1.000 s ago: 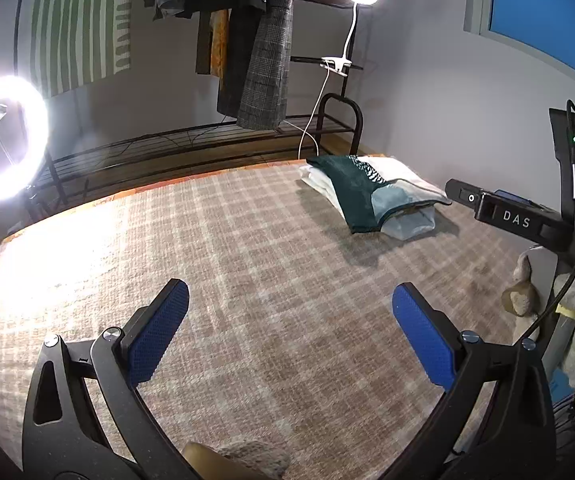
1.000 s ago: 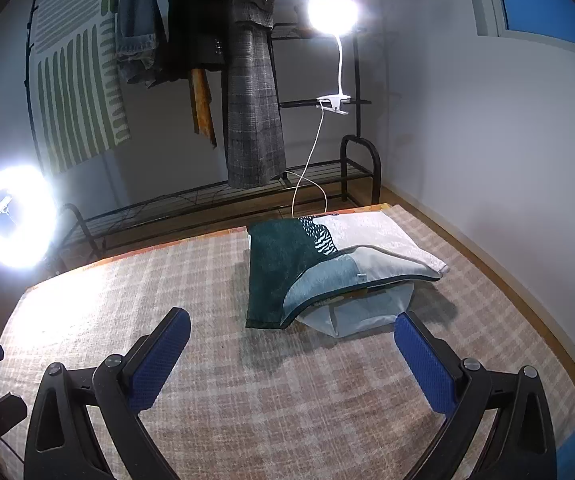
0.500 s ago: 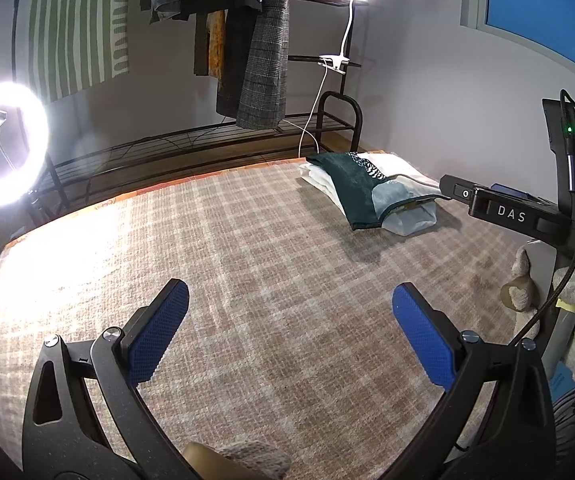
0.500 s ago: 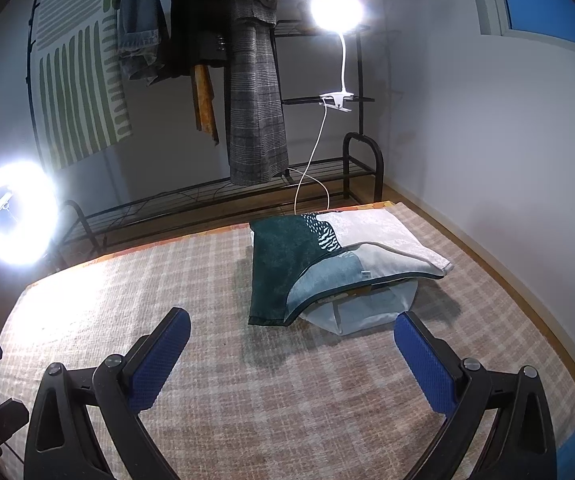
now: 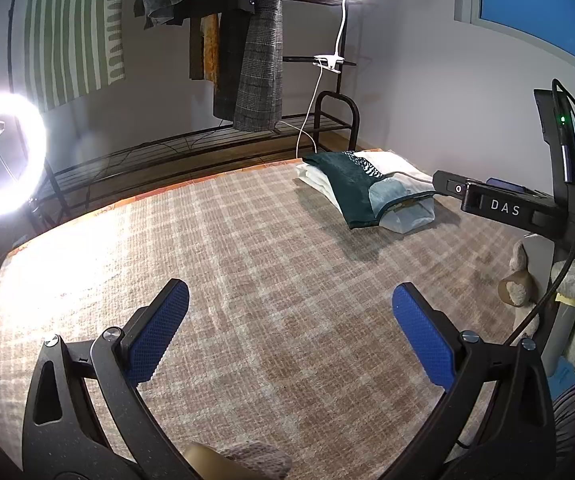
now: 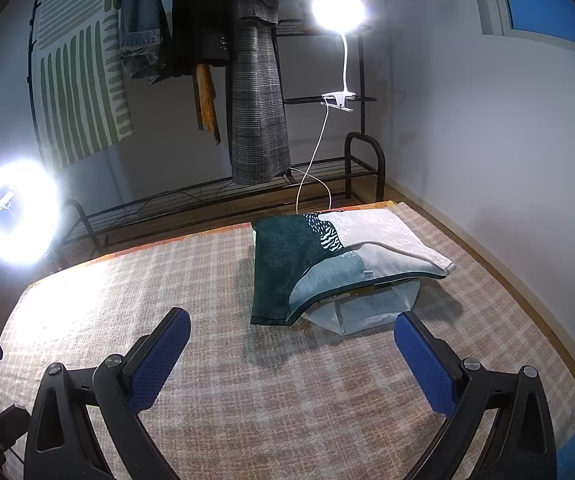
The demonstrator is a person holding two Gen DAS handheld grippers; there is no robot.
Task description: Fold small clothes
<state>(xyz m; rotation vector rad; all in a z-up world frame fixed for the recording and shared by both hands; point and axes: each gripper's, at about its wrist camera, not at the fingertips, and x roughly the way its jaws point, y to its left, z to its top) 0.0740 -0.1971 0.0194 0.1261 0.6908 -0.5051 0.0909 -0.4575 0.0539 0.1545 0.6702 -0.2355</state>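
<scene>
Checked beige blanket (image 6: 247, 380) across the whole work surface, mostly bare. Clothes rack (image 6: 363, 152) with hanging garments along far wall; plaid coat (image 6: 257, 92) hanging mid-rack. Ring light (image 6: 19, 214) far left, clip lamp (image 6: 338, 7) on rack at far right.

Stack of folded cloth (image 6: 327, 256) on far right part of blanket: dark green and teal patterned piece with white panel on top, pale bluish folded piece (image 6: 367, 310) poking out underneath at near edge. Exact garment types hard to tell.

Right gripper (image 6: 291, 350) just short of stack, fingers wide apart, nothing held; right pad (image 6: 423, 364) near pale piece's corner, not touching. Left gripper (image 5: 289, 332) over bare blanket, well apart from stack, fingers wide apart, empty.

Judged step: reaching for next piece off the stack. To do well: approach low, pinch only the top layer at its near corner, not the pale piece beneath; bring left gripper across for second corner; drag to open middle of blanket before spreading. Risk: grabbing two layers, toppling stack.
</scene>
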